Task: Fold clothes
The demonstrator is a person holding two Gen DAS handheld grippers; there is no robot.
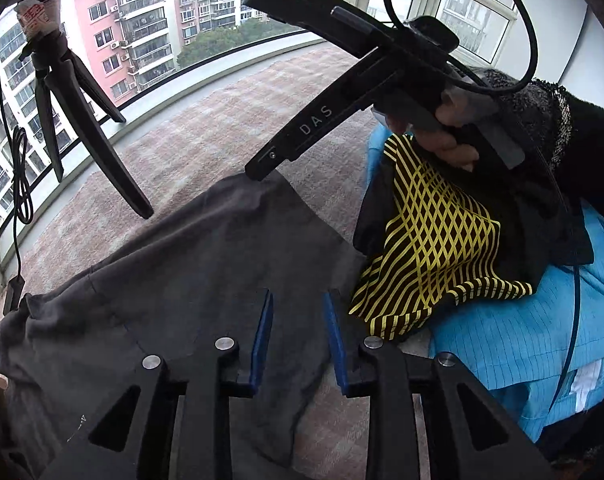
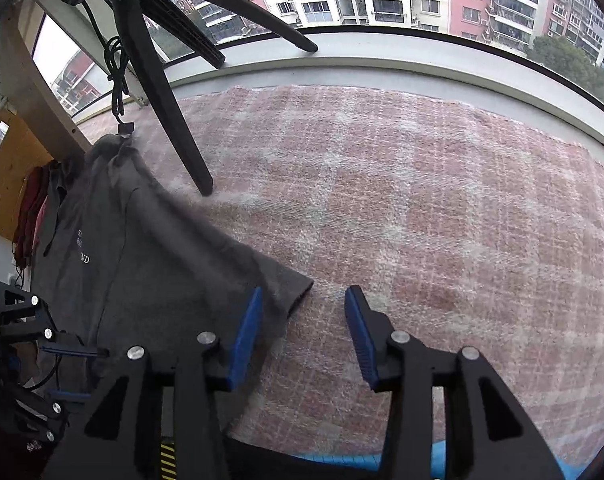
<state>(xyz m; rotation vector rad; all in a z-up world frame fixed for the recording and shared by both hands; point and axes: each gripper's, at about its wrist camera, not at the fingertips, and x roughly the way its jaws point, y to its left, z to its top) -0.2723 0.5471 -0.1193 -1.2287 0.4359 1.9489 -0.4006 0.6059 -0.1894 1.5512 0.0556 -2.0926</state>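
A dark grey T-shirt (image 1: 206,264) lies spread on the pink checked blanket (image 1: 230,112), with white lettering showing on the T-shirt (image 2: 142,248) in the right wrist view. My left gripper (image 1: 298,336) hovers over its near part, blue pads apart, and only flat cloth shows beneath the gap. My right gripper (image 2: 303,332) is open just past the shirt's pointed corner (image 2: 298,284); its left pad overlaps the cloth edge. From the left wrist view the right gripper (image 1: 258,174) tips down onto the shirt's far corner, held by a hand (image 1: 449,136). The left gripper (image 2: 70,372) appears at the lower left.
A black tripod (image 1: 82,120) stands on the blanket beside the shirt, and the tripod (image 2: 174,120) leg lands near the shirt's edge. A cable (image 1: 20,176) hangs by the window sill (image 2: 381,64). A person in blue clothing (image 1: 521,328) with a black-and-yellow scarf (image 1: 429,240) sits at the right. Red clothes (image 2: 30,216) hang at the left.
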